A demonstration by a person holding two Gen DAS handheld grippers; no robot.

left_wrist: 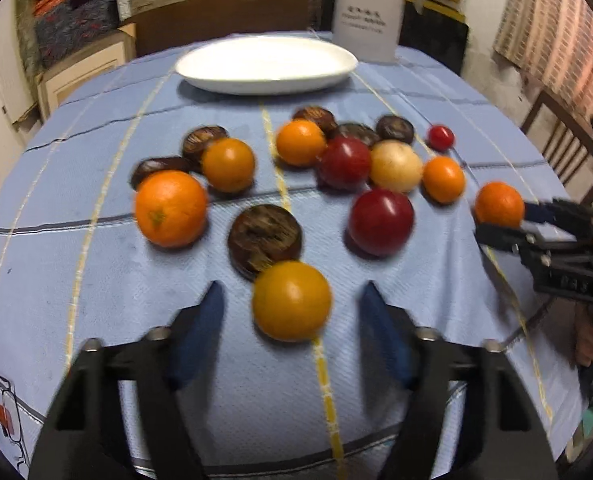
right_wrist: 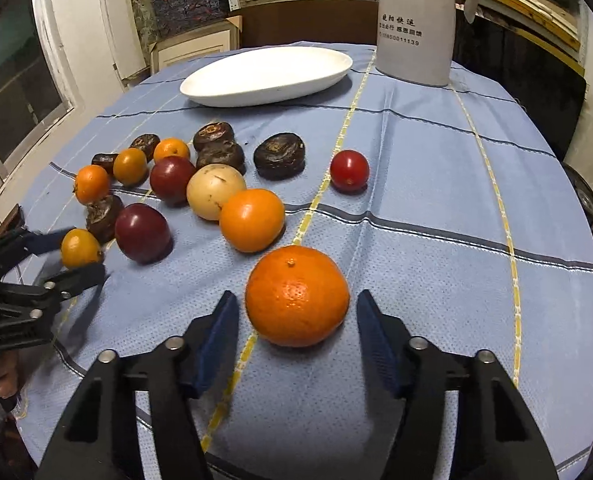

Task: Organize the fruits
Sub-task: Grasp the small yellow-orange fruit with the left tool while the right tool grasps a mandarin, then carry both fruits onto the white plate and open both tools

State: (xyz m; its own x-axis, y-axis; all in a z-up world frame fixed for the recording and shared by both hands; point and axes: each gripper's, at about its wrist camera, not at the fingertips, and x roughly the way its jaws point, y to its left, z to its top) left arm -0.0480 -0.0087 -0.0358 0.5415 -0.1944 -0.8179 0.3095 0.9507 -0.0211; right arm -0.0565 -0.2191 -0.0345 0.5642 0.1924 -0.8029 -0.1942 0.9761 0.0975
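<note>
The left tool (left_wrist: pixel 292 304) hangs over the near edge of the counter (left_wrist: pixel 96 280), which is covered by a blue checked cloth, and its jaws stand open on either side of a small yellow-orange fruit (left_wrist: pixel 291 301), with a clear gap between each blue pad and the skin. The right tool (right_wrist: pixel 297 312) is likewise open around a large orange (right_wrist: pixel 297 296) that rests on the cloth; its pads sit just beside the orange without pressing on it. In the left wrist view that same orange shows at the right edge between the other tool's fingers, and in the right wrist view the yellow-orange fruit sits at the left edge between the left tool's fingers. Between the two, the rest of the fruit lies loosely scattered across the middle of the counter: several small oranges, two dark red plums (right_wrist: pixel 143 233), a pale round fruit (right_wrist: pixel 215 191), a small red tomato (right_wrist: pixel 349 171) lying apart to the right, and a handful of flat dark brown pieces (right_wrist: pixel 279 156). Beyond them, near the far edge, stands a white plate (right_wrist: pixel 268 76) with nothing on it, and just beside it a tall grey jug (right_wrist: pixel 414 28) with printed lettering.
</note>
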